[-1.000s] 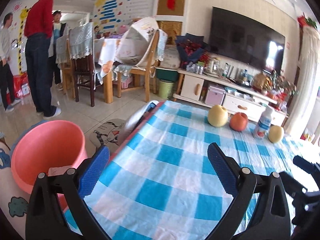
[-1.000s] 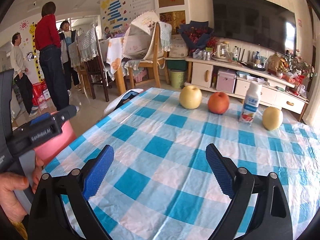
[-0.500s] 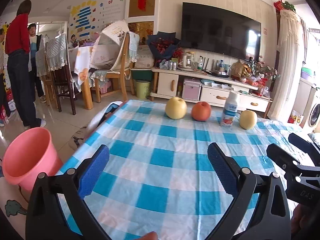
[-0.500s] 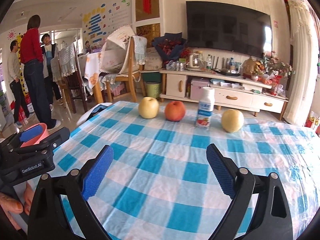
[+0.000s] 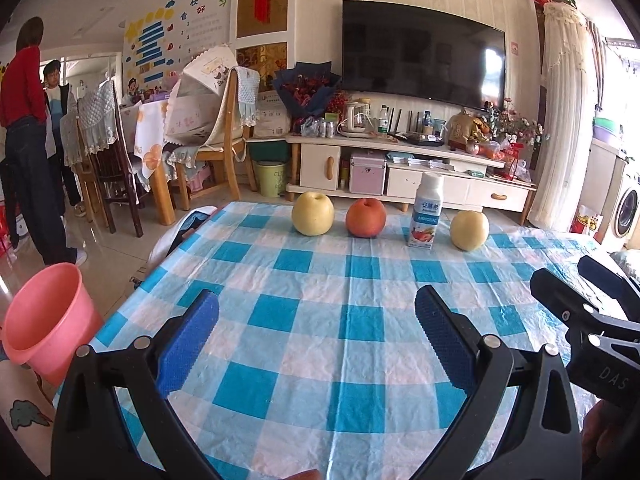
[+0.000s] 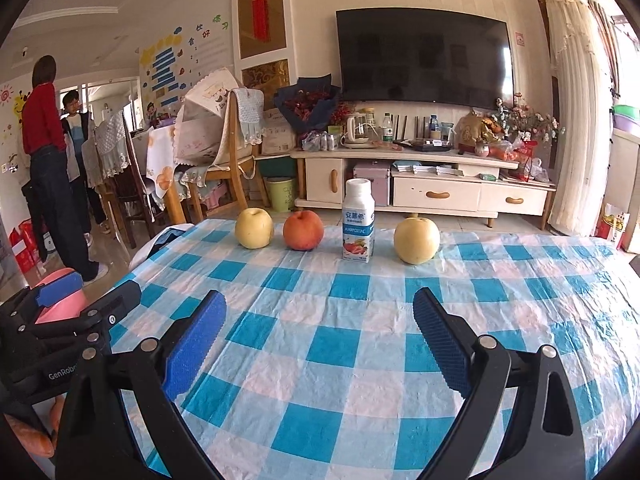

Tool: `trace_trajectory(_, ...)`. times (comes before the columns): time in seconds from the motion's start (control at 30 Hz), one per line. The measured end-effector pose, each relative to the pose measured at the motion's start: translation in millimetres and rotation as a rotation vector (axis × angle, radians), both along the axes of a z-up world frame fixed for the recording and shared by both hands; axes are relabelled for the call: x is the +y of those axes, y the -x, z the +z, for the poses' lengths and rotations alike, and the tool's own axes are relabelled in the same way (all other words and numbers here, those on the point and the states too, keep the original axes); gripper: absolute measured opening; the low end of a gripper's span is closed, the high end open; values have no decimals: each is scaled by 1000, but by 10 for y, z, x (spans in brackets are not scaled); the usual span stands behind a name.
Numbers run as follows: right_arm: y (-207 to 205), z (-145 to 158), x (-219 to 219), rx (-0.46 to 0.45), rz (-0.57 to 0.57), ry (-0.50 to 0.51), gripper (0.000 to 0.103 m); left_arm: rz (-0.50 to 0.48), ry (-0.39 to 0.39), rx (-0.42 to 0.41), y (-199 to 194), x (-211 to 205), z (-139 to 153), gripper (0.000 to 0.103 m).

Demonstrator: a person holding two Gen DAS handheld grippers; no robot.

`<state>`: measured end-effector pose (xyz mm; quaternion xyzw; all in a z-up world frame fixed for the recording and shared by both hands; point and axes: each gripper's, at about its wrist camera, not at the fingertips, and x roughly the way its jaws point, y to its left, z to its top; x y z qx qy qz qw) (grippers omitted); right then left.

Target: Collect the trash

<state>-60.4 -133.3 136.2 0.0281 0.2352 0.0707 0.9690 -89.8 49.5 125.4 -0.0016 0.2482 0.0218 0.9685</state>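
Nearest the cameras, the left tongs [image 5: 316,330] are held wide apart with nothing between their blue pads, low over the checked tabletop [image 5: 312,280]. The right tongs [image 6: 318,326] are likewise spread apart and carry nothing. Each pair is seen at the edge of the other's view: the right tongs [image 5: 592,308] at the right margin of the left wrist view, the left tongs [image 6: 76,312] at the left margin of the right wrist view.

Beside the tabletop's left edge, on the floor, a pink bin [image 5: 48,320] is seen standing upright with its mouth open (only a sliver of it [image 6: 60,304] shows in the right wrist view, behind the left tongs).

Along the far edge of the tabletop four things are set in a row, well apart from both tongs: a yellow apple [image 6: 253,228], a red apple [image 6: 303,231], a white yogurt bottle [image 6: 358,220] standing upright with its cap on, and a second yellow apple [image 6: 416,240]. The bottle is placed between the red apple and the second yellow apple, touching neither.

Beyond the tabletop a white TV cabinet [image 6: 424,184] is seen, with a dark television [image 6: 424,58] on the wall above it. At far left, two people [image 6: 48,160] are seen standing by dining chairs.
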Motion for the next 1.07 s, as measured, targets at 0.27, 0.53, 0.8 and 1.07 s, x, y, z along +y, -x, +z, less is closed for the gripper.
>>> trace_trajectory(0.27,50,50,-213,-28,-42,4,94,-21,-48,-8,-15,-265,2,99)
trace_trajectory(0.53,18,17,-340,-22,-62,3,94,-24,-61,10,-69,-360,-68,99)
trace_trajectory(0.8,-110,-97,-408,33,-64,-16,94,-42,-39,84,-294,-420,-358,99)
trace_trajectory(1.07,-554,-601,-499,288,-145,17,95,-27,30,272,-742,-467,-907,99)
